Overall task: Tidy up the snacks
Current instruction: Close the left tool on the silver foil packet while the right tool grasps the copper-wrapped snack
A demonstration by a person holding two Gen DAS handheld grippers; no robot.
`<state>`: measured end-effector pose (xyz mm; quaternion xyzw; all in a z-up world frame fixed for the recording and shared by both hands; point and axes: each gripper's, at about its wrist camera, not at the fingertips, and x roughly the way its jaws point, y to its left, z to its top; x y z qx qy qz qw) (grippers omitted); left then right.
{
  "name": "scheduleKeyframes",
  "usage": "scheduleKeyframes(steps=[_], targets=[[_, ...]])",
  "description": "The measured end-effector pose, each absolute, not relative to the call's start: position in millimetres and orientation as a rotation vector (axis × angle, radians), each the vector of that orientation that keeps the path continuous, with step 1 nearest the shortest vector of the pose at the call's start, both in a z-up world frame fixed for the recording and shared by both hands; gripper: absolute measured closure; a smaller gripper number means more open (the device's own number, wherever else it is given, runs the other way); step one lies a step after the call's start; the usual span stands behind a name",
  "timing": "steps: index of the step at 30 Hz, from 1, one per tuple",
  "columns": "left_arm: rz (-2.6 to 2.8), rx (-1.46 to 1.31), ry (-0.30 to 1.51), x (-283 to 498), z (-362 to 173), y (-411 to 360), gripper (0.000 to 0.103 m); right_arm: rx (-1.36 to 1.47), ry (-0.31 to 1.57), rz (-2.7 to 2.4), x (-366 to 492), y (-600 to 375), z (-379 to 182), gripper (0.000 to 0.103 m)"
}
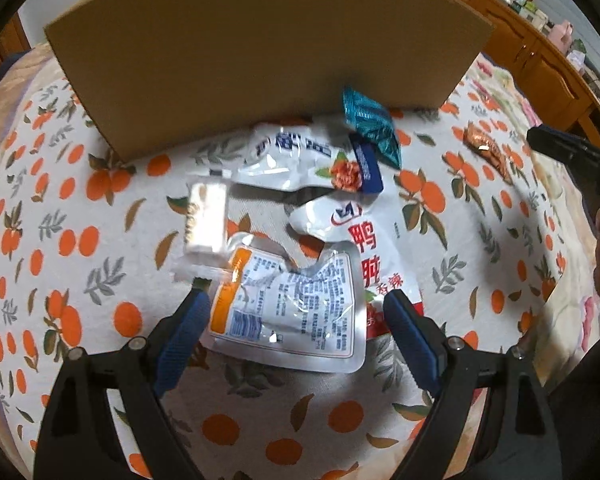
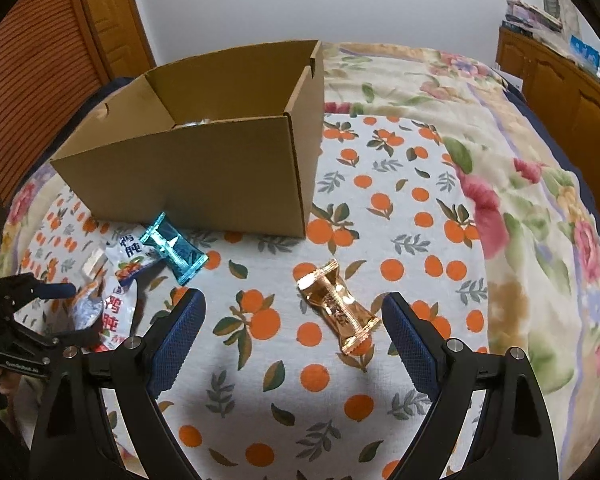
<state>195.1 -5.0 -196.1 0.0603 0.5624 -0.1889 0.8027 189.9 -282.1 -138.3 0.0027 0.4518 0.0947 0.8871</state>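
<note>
Left gripper: jaws spread wide, pinching nothing, pitched steeply down over a clear pouch with printed back label, which lies between the blue pads without touching them. Beyond it sit the red-lettered white pouch, a pale wrapped bar, a second white pouch and a teal packet, all heaped near the front wall of the cardboard box.

Right gripper: jaws likewise spread and empty, angled down at the gold wrapper, which lies alone on the orange-print bedspread, off the box's near right corner and nearer the right pad.

Judgement: both hands are at the approach stage of a pick; no snack is yet gripped. Something silvery shows inside the box, too little to identify. The next move calls for lowering each gripper until the pads straddle its packet, then closing. The flat, slippery pouch may slide or crumple; the gold wrapper wants centring first.
</note>
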Motion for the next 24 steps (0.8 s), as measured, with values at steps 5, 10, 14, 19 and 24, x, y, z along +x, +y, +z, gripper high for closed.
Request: scheduleKeyframes(steps=[5,10,14,19,24], targets=[[-0.398,0.151,1.202,197.0,-199.2,-7.1,0.014,-0.005,0.948,0.195,192.3,-281.7,-142.1,0.012],[-0.398,0.185,1.192,196.4,-200.8,-7.9,0.017,-0.024,0.976,0.186,197.4,-282.5,-152.5,0.012],[-0.432,0.185,1.187,197.2,-196.1,-12.5,0.041,-0.015,1.015,0.189,203.1,-285.5,-163.8,0.013],[-0.459,0.18,1.193,194.0,-188.3,-12.8,0.049,0.024,1.074,0.203,209.9,-293.8,-179.7,0.027],[-0.458,0.114,1.199,197.0,-178.5,-3.3,0.049,0.031,1.106,0.202,213.9,-297.1,-189.7,0.036]])
